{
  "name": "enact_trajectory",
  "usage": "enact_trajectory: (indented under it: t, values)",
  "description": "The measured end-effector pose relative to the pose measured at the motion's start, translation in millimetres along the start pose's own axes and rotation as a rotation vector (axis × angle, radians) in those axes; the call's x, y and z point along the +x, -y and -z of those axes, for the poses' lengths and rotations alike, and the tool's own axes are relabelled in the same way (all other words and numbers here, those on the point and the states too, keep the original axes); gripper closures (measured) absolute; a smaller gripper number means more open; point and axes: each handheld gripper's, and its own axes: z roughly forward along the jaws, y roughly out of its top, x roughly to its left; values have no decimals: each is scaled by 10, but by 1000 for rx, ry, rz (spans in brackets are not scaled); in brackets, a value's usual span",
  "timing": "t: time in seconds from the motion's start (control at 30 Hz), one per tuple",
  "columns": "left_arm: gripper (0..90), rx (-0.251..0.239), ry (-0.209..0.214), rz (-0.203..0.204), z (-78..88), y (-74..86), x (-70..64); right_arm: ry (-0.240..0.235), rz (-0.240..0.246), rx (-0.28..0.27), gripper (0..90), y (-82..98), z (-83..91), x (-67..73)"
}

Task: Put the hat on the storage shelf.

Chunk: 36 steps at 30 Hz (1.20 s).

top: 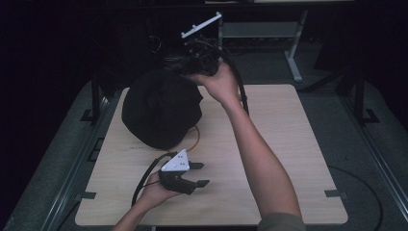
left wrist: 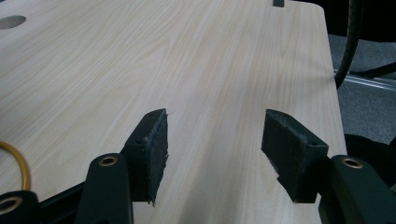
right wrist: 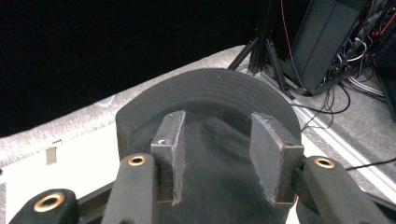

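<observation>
A black cap [top: 161,108] lies on the left rear part of the light wooden table [top: 279,144]. In the right gripper view its stitched brim [right wrist: 210,84] curves beyond the jaws. My right gripper [top: 185,66] hovers at the cap's far top edge, and its jaws [right wrist: 215,140] stand apart over the dark fabric without pinching it. Near the table's front, my left gripper [top: 199,174] rests low and points right. Its jaws [left wrist: 215,140] are open over bare wood with nothing between them.
A thin yellow ring [top: 196,137] lies on the table beside the cap, and its curve [left wrist: 16,161] shows by the left jaw. A white desk frame [top: 293,57] stands behind the table. Black equipment with loose wires [right wrist: 336,42] sits on the floor.
</observation>
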Motion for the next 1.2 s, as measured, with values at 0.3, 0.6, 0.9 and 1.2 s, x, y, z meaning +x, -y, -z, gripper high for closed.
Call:
enact_trajectory:
  t: [0.3,0.6,0.9,1.2]
  values:
    - [397,-7,0,22,-5,14,10,-27,-82,-41,490,346,150,-194]
    - [379,-14,-12,42,14,26,36,-45,-125,-73,420,639,299,-301]
    - [359,-4,-26,43,3,37,52,-30,-158,-82,371,859,432,-386]
    - [333,-5,-39,52,18,47,76,-10,-191,-89,332,1077,576,-479]
